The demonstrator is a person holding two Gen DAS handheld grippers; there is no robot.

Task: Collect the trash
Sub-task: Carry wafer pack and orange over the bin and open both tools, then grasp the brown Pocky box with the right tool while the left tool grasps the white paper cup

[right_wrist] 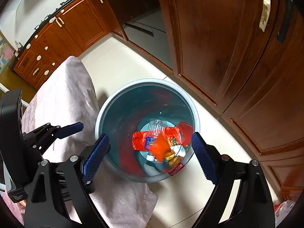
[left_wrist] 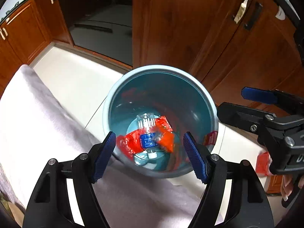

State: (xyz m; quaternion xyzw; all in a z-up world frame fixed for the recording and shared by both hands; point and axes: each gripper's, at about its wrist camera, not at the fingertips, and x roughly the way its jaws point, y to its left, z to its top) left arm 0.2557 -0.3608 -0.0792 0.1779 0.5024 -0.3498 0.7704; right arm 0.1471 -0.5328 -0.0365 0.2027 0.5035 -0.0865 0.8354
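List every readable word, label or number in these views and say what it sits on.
None can be read.
Blue label on the bottle in the bin: too blurred.
White print on the left gripper's body: too small.
White characters on the right gripper's body: cut off.

Below my claws: bin (left_wrist: pixel 114 98) on the floor (left_wrist: pixel 76 79), its rim beside the cloth-covered table edge (left_wrist: pixel 38 114). In the bin: bottle (right_wrist: pixel 156 126) at bottom, wrappers (right_wrist: pixel 140 139) over it. Behind the bin: cabinet doors (left_wrist: pixel 171 28). Outside the bin, on the floor: one more wrapper (left_wrist: pixel 263 163).
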